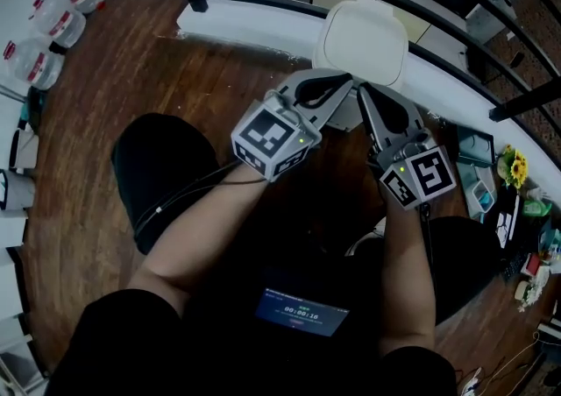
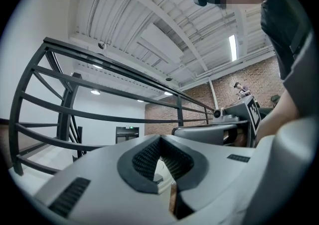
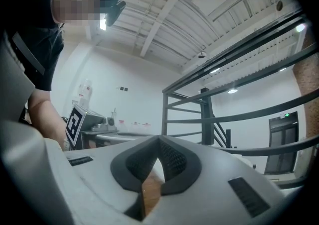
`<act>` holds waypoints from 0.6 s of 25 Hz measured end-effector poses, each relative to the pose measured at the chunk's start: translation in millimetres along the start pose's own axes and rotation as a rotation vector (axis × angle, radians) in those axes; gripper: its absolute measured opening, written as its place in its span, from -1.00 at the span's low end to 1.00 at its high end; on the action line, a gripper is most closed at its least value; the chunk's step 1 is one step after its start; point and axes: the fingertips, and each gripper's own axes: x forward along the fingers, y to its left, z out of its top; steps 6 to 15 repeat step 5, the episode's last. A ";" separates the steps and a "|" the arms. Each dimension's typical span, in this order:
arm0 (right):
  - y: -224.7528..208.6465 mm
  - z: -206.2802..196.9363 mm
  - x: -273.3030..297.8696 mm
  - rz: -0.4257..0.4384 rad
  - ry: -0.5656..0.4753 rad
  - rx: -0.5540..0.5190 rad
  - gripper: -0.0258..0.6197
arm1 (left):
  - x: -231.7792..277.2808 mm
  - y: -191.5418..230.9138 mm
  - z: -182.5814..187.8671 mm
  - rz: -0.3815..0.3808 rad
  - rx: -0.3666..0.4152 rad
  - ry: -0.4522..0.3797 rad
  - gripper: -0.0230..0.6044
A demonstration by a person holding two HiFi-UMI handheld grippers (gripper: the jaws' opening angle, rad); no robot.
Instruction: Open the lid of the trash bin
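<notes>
— While poised just beside the white trash bin lid (image 1: 364, 39), left tongs (image 1: 344, 82) pressed tip to tip, gripping nothing.
— Same for right tongs (image 1: 363, 96): closed, empty, near the lid's front edge.

Loft-like workspace: brick wall (image 2: 197, 114), black railing (image 2: 66, 114), wooden floor (image 1: 175, 61).

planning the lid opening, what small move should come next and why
Probably ease the right hand-held gripper to the near edge of the lid and part its jaws: the lid lies closed, and this one and the left hand-held gripper hover close to it, jaws together, empty.
</notes>
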 end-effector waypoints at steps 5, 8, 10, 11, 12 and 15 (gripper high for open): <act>-0.3 -5.4 3.7 -0.002 0.013 0.007 -0.84 | -2.6 6.1 -1.2 0.012 -0.019 0.000 -0.81; -0.3 -5.4 3.7 -0.002 0.013 0.007 -0.84 | -2.6 6.1 -1.2 0.012 -0.019 0.000 -0.81; -0.3 -5.4 3.7 -0.002 0.013 0.007 -0.84 | -2.6 6.1 -1.2 0.012 -0.019 0.000 -0.81; -0.3 -5.4 3.7 -0.002 0.013 0.007 -0.84 | -2.6 6.1 -1.2 0.012 -0.019 0.000 -0.81; -0.3 -5.4 3.7 -0.002 0.013 0.007 -0.84 | -2.6 6.1 -1.2 0.012 -0.019 0.000 -0.81; -0.3 -5.4 3.7 -0.002 0.013 0.007 -0.84 | -2.6 6.1 -1.2 0.012 -0.019 0.000 -0.81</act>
